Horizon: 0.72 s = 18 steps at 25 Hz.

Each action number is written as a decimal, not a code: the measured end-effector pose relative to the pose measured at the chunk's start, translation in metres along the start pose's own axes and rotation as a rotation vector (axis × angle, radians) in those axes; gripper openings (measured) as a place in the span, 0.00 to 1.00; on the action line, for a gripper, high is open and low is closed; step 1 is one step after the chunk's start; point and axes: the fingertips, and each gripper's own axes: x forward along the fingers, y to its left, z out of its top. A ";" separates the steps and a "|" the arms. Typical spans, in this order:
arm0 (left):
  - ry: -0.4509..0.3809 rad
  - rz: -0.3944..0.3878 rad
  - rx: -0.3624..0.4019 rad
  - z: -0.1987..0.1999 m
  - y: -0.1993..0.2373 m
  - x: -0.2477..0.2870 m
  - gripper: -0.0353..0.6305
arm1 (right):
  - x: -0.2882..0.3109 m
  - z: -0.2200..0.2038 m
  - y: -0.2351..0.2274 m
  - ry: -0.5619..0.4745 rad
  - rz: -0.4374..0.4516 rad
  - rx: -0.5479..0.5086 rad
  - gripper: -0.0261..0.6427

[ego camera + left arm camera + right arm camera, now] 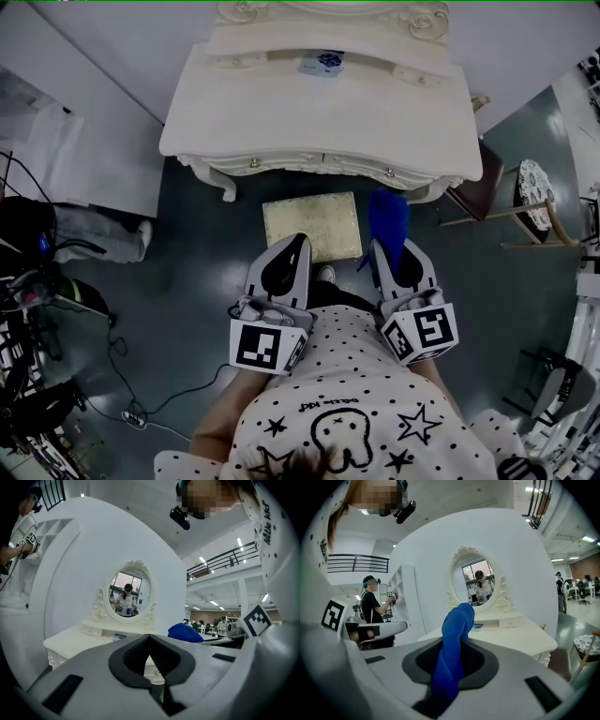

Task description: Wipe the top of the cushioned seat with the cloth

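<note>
**Cushioned seat not yet touched, cloth gripped and ready**

Cushioned seat (312, 225) sits on the floor in the head view, tucked against the front of the white dressing table (319, 122) with its pale top fully exposed. The person stands just in front of it.

Far left, cables (122, 366) trail across the floor, well apart from the work.

The left gripper (296, 242) hangs above the seat's front left corner. Its own view shows the jaws pressed together with nothing between them.

To the right, the right gripper (382, 248) is clamped on the blue cloth (387, 220). In the right gripper view the cloth (452, 658) rises from between the jaws as a bunched roll, with its end flopping over. In the head view it lies just off the seat's right edge, above the floor rather than on the cushion.

Judging from this, the wipe has not begun and the step in hand is bringing the cloth to the seat. The next move calls for lowering the right gripper, shifting it left over the cushion, and pressing the loose end flat before sweeping.

The table's overhanging front edge crowds the seat's far side, so back strokes look tight. A wooden chair (511, 202) stands further right, clear of the path.
</note>
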 end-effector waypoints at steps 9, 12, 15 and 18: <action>-0.004 0.016 -0.003 -0.003 -0.006 -0.002 0.05 | -0.007 -0.003 -0.006 -0.006 0.002 0.007 0.17; -0.006 0.018 -0.006 -0.004 -0.008 -0.003 0.05 | -0.008 -0.003 -0.006 -0.006 0.011 0.000 0.17; -0.008 0.023 -0.011 -0.005 -0.008 -0.004 0.05 | -0.009 -0.003 -0.006 -0.007 0.018 -0.004 0.17; -0.009 0.026 -0.012 -0.005 -0.009 -0.006 0.05 | -0.011 -0.004 -0.005 -0.008 0.019 -0.002 0.17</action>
